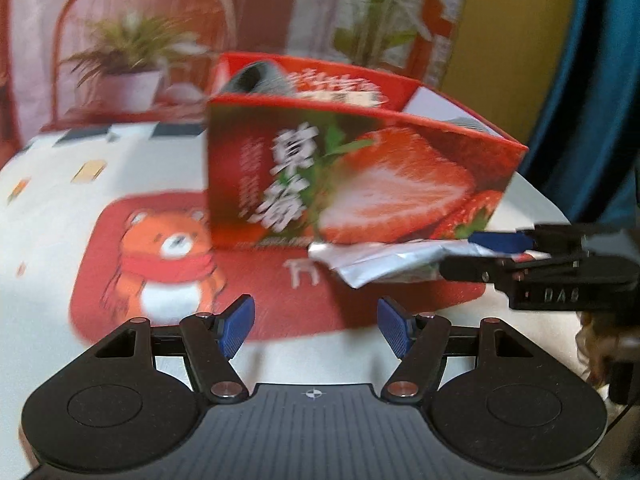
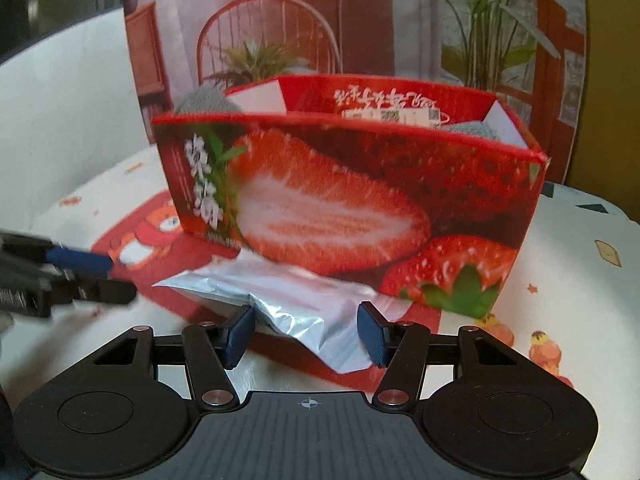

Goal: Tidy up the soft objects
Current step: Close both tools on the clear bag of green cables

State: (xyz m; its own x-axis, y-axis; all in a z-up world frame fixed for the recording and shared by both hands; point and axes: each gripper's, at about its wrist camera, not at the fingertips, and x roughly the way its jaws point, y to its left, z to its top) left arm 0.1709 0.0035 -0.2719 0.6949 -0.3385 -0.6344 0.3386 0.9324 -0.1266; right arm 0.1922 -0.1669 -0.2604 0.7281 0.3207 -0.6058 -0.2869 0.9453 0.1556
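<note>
A red strawberry-printed box (image 1: 400, 184) (image 2: 460, 176) stands open-topped on the table, with grey soft items (image 1: 260, 78) (image 2: 204, 102) poking out of it. A crumpled silver foil pouch (image 1: 384, 262) (image 2: 280, 296) lies at the box's front foot. My right gripper (image 2: 306, 330) (image 1: 460, 254) has the pouch between its blue pads, which press on its sides. My left gripper (image 1: 316, 324) (image 2: 116, 278) hovers over the bear print to the left of the pouch, open and holding nothing.
The tablecloth (image 1: 60, 200) (image 2: 580, 280) is white with a red bear print (image 1: 168, 256). A printed backdrop (image 2: 280, 20) of a chair and plants stands right behind the box. Blue fabric (image 1: 592, 100) hangs at the right. The round table's edge curves close on both sides.
</note>
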